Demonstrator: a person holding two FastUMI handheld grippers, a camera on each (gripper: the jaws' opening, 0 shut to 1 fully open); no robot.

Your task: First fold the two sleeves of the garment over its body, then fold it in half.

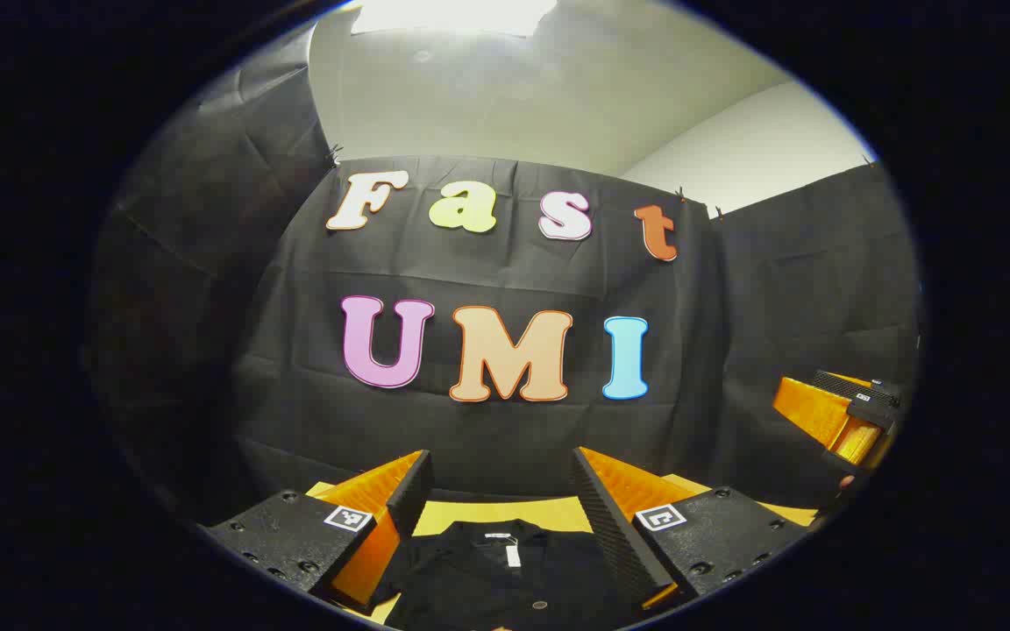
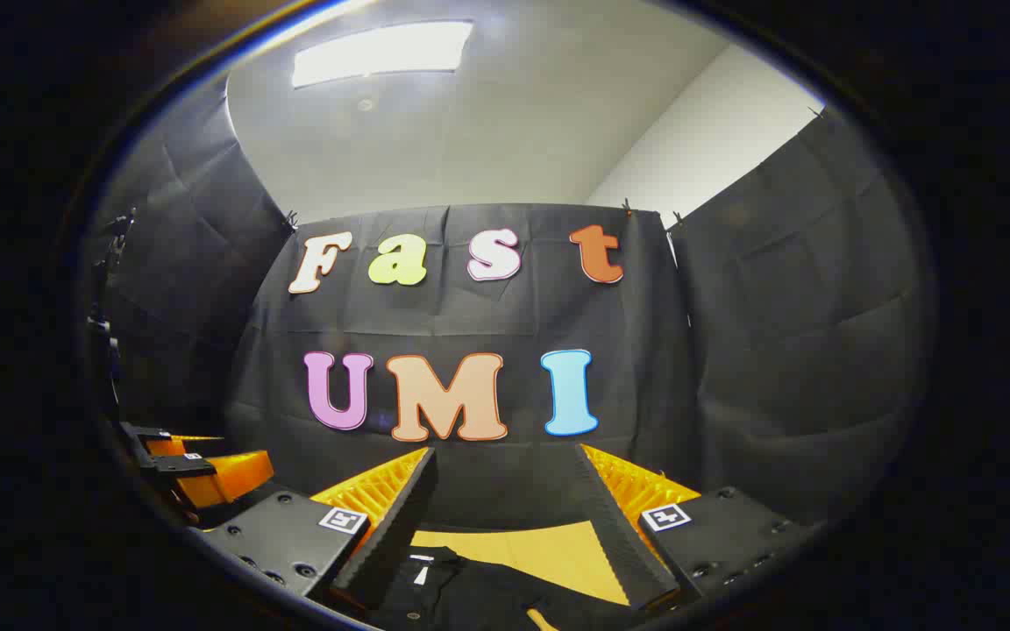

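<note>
Left gripper (image 1: 501, 491): its fingers are standing wide apart and holding nothing, hanging above the table with the garment's collar showing in the gap between them.
Right gripper (image 2: 505, 491): its fingers are likewise spread wide and gripping nothing; in the left gripper view it is showing far off at the right edge (image 1: 847, 421), well apart from the left one.
Left gripper, seen from the right: it is sitting low at the left edge (image 2: 198, 469) of the right gripper view, clear of the cloth.
Garment (image 1: 505, 574): a dark buttoned piece is lying flat on the yellow table (image 1: 492, 513), below and ahead of both tools.
Garment direction: its collar with a small white tag is pointing away toward the booth wall (image 1: 487, 421); the long axis is running from the wall back toward the cameras.
Edges: a bare yellow strip is lying between the collar and the wall; in the right gripper view more bare table (image 2: 549, 552) is showing to the garment's (image 2: 470, 592) right.
Sleeves: cannot tell how they are lying.
</note>
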